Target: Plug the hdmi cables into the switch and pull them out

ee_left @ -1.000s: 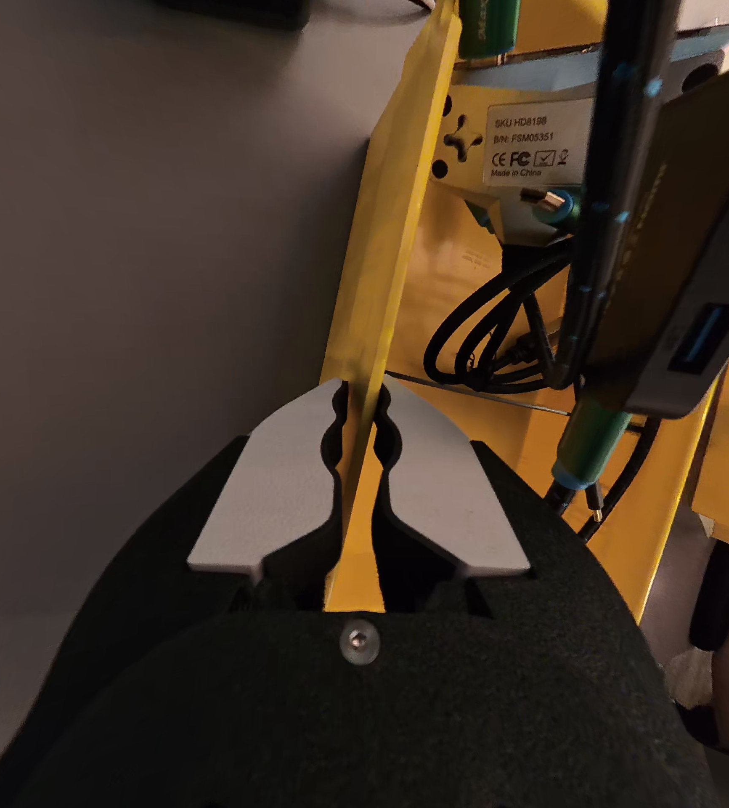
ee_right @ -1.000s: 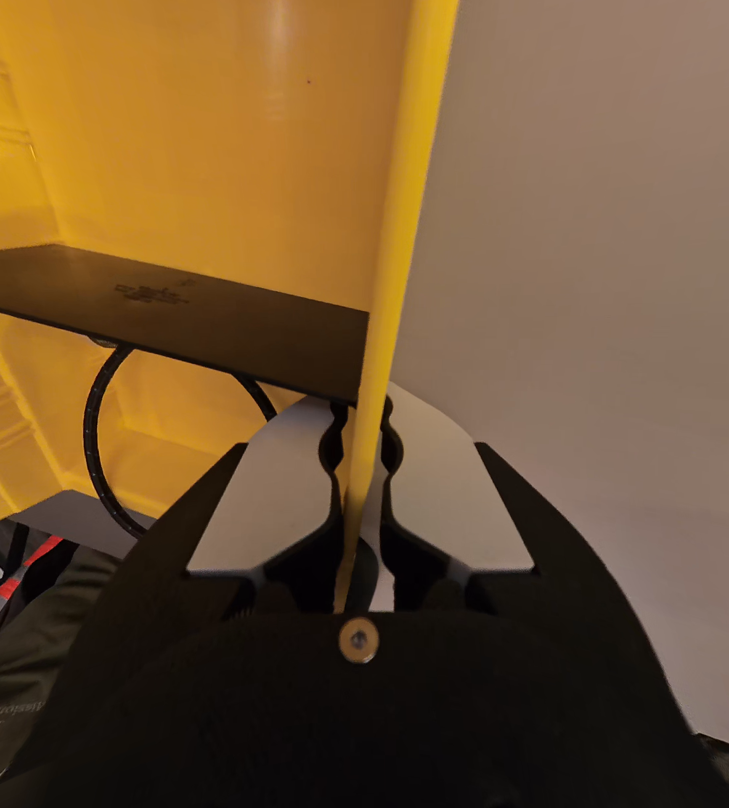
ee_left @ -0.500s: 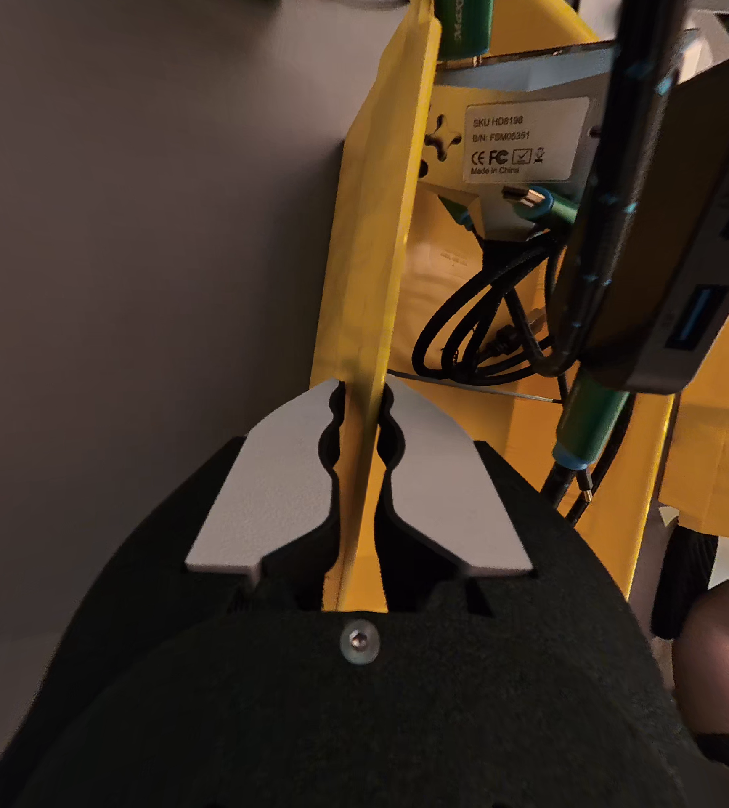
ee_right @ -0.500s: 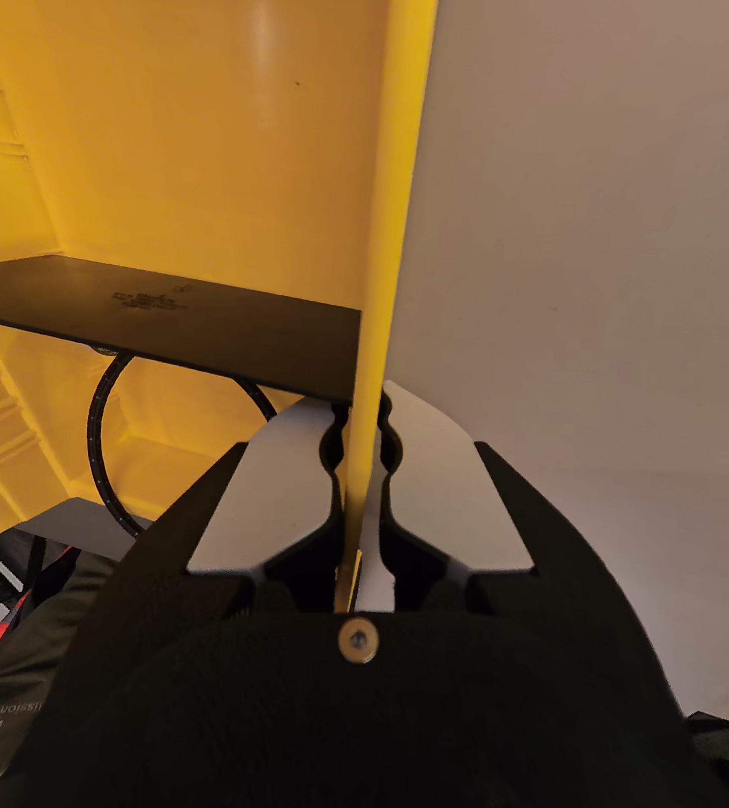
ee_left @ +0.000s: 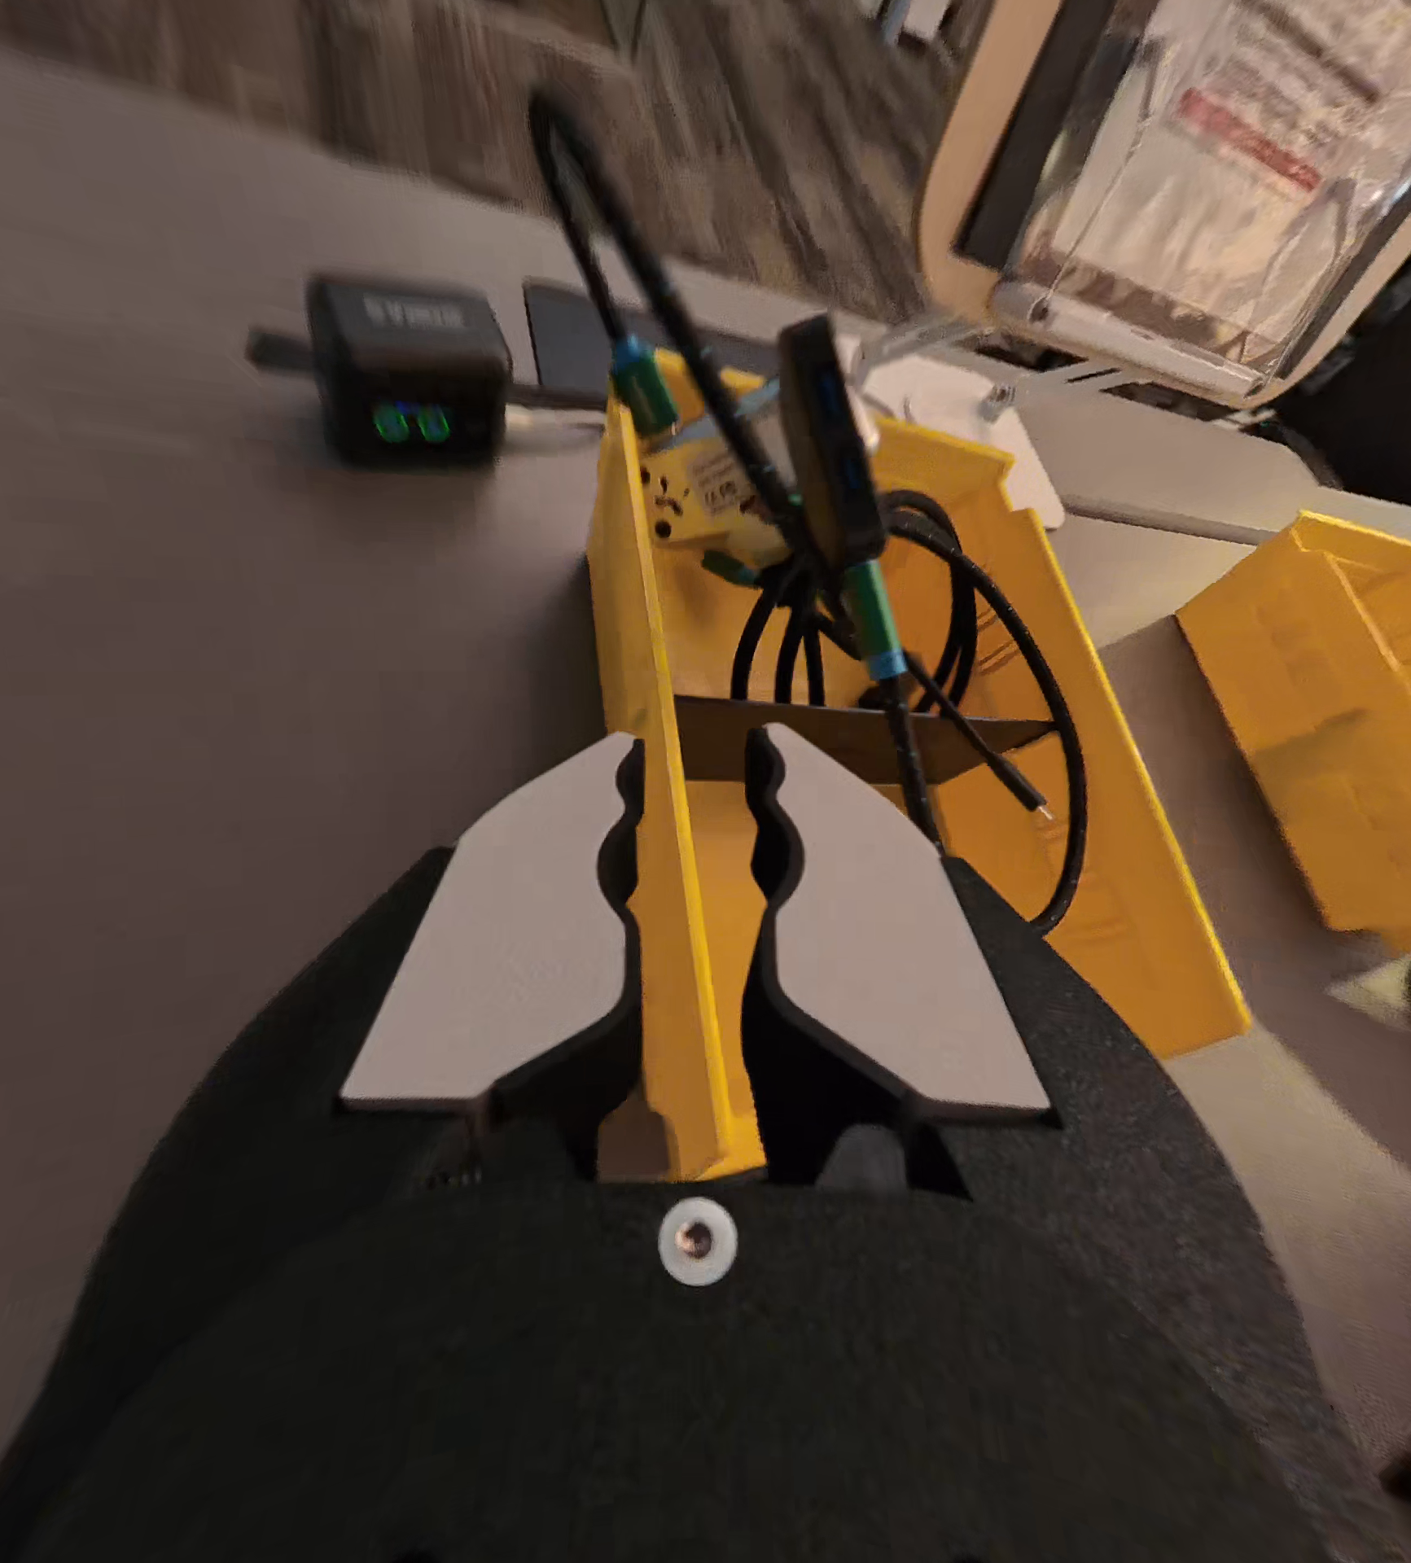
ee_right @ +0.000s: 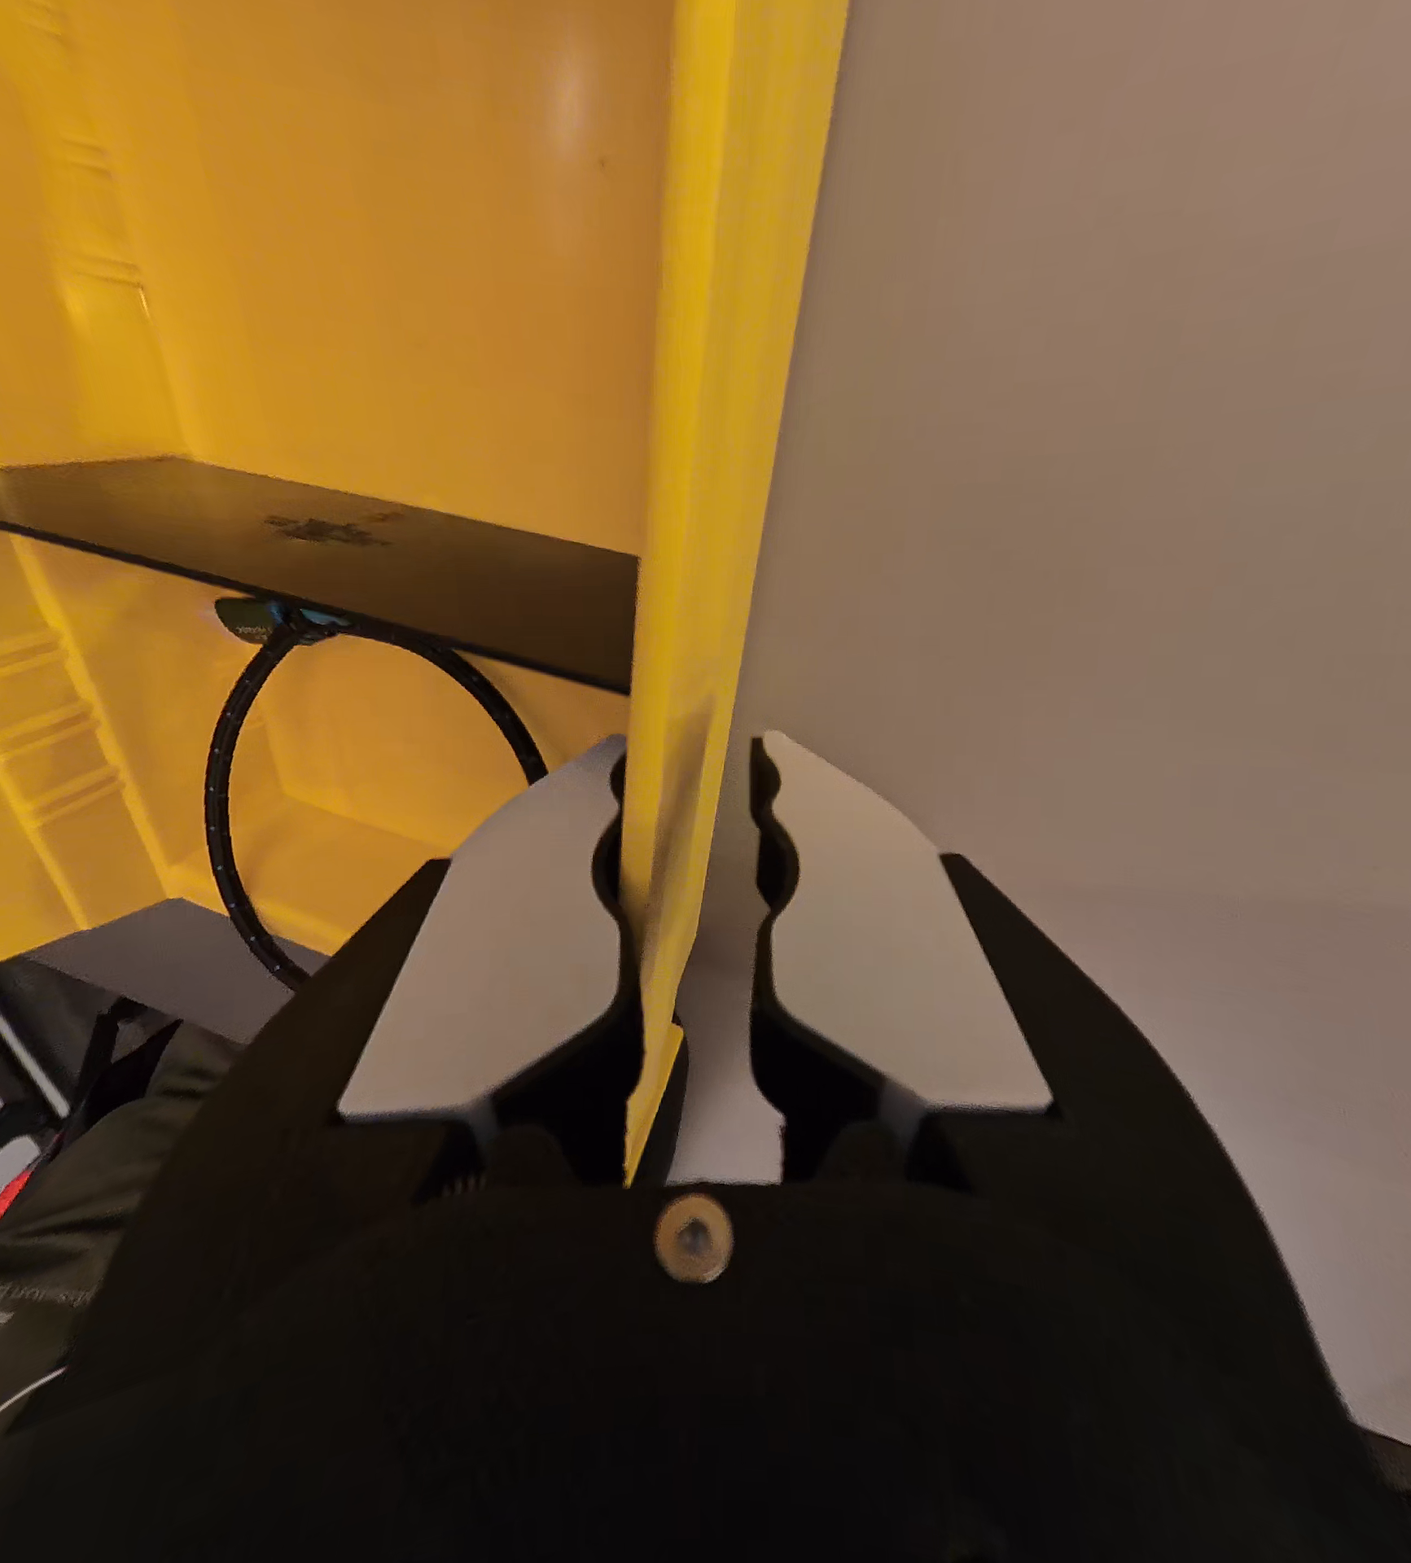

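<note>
A: Item one, your left hand-held gripper (ee_left: 693, 753)?
B: Its grey fingers (ee_left: 516, 922) stand parted astride the left wall of the yellow plastic bin (ee_left: 1125, 854); the left finger lies against the wall, the right stands clear.

A: Bin contents?
B: Black braided HDMI cables with green plug ends (ee_left: 871, 609), coiled behind a black divider plate (ee_left: 845, 740); a silver switch box (ee_left: 706, 499) leaning at the far end; a dark slim hub (ee_left: 829, 448) propped upright over the cables.

A: Your right hand-held gripper (ee_right: 689, 748)?
B: Also parted, astride the bin's right wall (ee_right: 719, 507), only the left finger touching.

A: Elsewhere on the grey bench (ee_left: 219, 693)?
B: A black box with green lights (ee_left: 406, 372) and a second yellow bin (ee_left: 1319, 736) to the right.
</note>
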`<action>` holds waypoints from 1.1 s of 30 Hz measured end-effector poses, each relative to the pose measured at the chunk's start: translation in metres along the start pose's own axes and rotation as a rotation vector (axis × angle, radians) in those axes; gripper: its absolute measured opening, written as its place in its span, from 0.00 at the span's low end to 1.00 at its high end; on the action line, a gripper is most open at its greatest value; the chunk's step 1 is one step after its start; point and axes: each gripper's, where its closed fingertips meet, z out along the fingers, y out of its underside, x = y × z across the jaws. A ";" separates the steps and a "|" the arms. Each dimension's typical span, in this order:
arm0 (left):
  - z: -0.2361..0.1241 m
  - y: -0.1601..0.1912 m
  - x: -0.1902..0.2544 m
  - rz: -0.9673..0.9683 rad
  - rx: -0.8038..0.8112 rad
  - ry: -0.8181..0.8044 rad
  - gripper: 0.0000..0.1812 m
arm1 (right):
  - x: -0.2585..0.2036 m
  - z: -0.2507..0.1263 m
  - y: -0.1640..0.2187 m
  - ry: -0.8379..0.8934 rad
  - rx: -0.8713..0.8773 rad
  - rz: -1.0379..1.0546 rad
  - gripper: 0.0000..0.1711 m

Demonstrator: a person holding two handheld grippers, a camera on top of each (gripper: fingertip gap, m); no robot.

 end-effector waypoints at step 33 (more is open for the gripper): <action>-0.102 -0.087 0.338 0.869 0.753 0.530 0.32 | -0.244 -0.260 0.001 0.424 1.749 -0.837 0.31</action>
